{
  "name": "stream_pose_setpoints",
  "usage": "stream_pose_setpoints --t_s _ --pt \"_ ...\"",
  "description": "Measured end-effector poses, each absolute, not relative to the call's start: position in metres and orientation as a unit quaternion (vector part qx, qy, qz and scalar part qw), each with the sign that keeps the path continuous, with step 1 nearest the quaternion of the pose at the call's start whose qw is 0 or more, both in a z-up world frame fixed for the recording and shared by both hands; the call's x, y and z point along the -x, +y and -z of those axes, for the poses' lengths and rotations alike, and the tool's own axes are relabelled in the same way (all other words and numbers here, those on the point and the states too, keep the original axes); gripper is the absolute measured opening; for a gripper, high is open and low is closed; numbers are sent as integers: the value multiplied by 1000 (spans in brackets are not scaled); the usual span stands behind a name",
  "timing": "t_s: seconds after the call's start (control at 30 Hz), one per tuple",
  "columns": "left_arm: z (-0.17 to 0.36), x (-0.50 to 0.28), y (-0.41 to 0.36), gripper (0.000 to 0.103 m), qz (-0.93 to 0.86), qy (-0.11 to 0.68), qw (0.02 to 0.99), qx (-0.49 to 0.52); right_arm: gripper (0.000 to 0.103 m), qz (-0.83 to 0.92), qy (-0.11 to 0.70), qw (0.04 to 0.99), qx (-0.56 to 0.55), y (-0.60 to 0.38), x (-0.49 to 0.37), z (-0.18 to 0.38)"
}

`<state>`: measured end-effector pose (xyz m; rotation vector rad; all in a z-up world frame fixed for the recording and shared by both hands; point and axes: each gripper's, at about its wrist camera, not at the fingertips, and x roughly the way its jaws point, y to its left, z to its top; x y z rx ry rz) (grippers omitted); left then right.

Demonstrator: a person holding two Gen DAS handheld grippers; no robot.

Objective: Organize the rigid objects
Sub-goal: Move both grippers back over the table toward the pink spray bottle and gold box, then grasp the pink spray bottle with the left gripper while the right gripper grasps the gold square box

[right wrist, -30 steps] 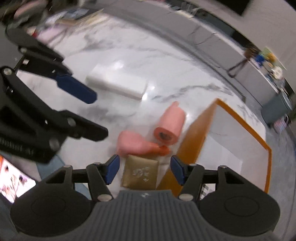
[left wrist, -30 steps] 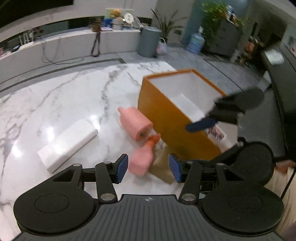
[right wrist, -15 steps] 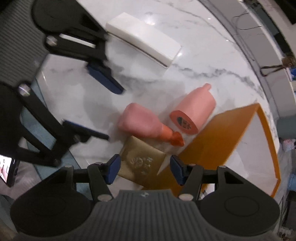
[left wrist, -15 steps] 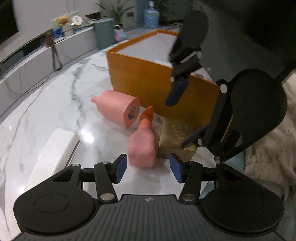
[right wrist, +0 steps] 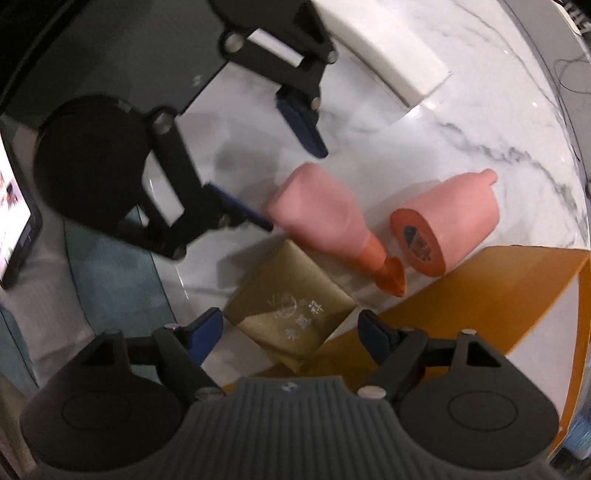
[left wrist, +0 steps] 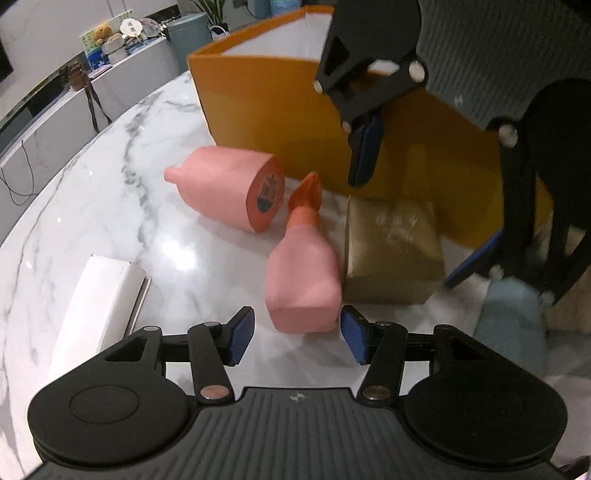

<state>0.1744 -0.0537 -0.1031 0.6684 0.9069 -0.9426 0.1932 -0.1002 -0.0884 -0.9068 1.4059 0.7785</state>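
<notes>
The pink bottle (left wrist: pixel 301 273) is framed lengthwise by the spread, empty left gripper (left wrist: pixel 297 338); the gold box (right wrist: pixel 291 314) lies under the just-widened, empty right gripper (right wrist: pixel 290 334).

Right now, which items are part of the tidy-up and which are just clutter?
In play:
pink bottle with orange nozzle
squat pink bottle
gold box
white box
orange bin
left gripper, right gripper, both open, jaws just widened

Lying about:
phone
grey trash can
plush toy
</notes>
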Motion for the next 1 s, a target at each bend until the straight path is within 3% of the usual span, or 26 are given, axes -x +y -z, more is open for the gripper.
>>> stream_pose_setpoints --t_s 0.07,0.3,0.53,1.0 --pt "106 -173 -55 64 429 411 741 -312 80 -342 602 601 399 -101 -192 92" --pt "106 -172 -57 48 432 412 744 -301 76 -352 598 617 372 -105 -189 97" --pt "103 -166 -53 48 400 410 756 -317 73 -341 597 632 358 -105 -186 98" --pt "93 -162 10 48 343 482 758 -276 72 -340 563 660 363 -60 -157 90"
